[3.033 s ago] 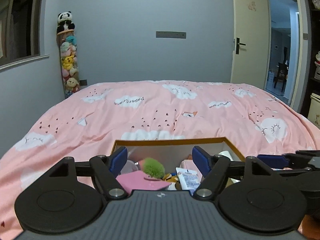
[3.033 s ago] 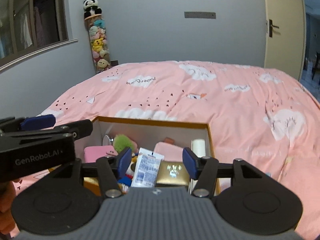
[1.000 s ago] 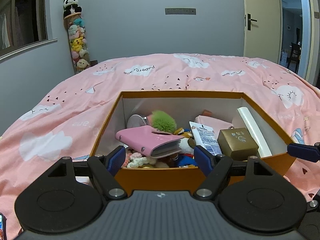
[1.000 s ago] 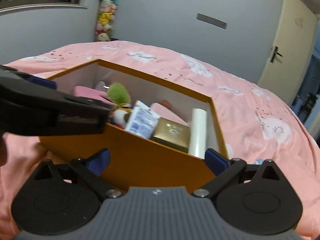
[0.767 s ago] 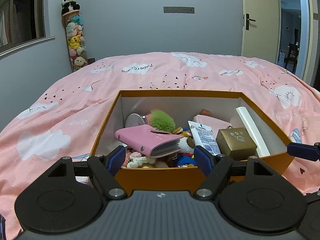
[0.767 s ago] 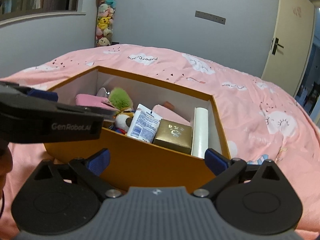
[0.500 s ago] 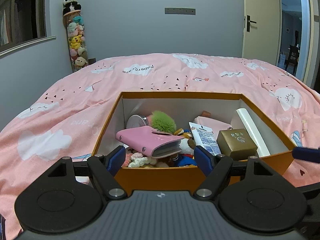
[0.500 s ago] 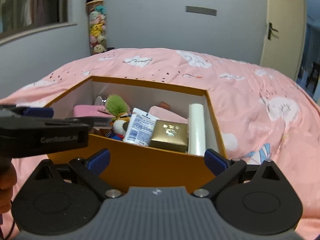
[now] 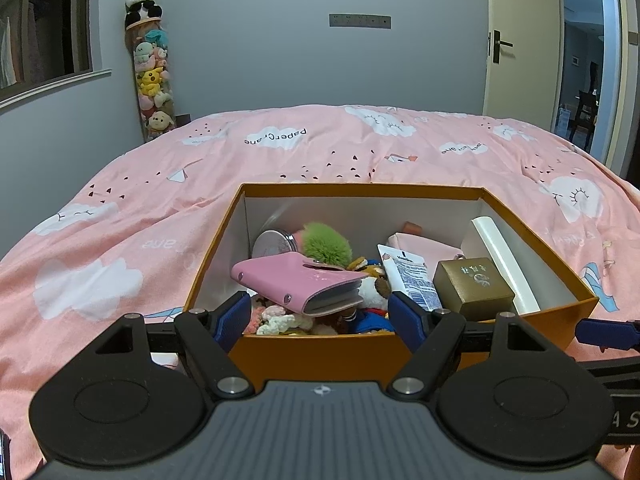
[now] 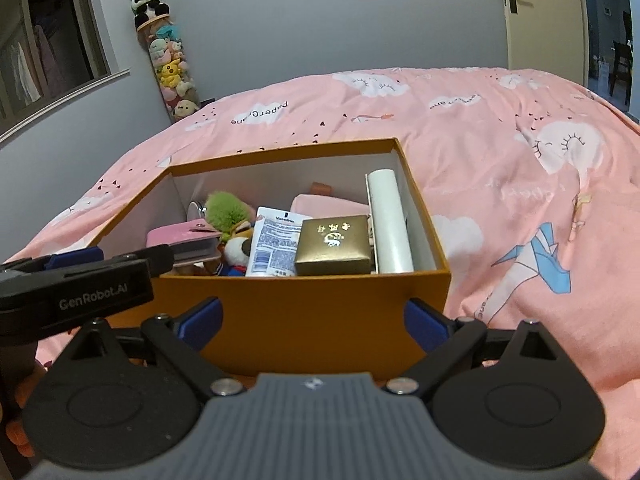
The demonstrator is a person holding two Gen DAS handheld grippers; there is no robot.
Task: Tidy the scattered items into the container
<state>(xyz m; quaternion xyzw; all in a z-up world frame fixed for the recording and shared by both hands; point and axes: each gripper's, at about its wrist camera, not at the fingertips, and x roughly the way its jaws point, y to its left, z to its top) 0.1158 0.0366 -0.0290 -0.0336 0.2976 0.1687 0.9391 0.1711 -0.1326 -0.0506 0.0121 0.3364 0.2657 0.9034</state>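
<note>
Orange cardboard box [image 10: 304, 312] sits on the pink bed [image 10: 500, 152], already stuffed with the gold gift box [image 10: 333, 245], pink wallet [image 9: 298, 282] and white roll [image 10: 390, 224], so the tidying looks basically done. Left gripper [image 9: 320, 314] and right gripper [image 10: 312, 320] hang just in front of its near wall, jaws spread wide and holding nothing, probably because nothing loose seems left to grab.

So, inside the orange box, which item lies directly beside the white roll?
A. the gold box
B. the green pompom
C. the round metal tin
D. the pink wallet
A. In the orange box, the gold box sits right against the white roll; the others lie toward the opposite side.
</note>
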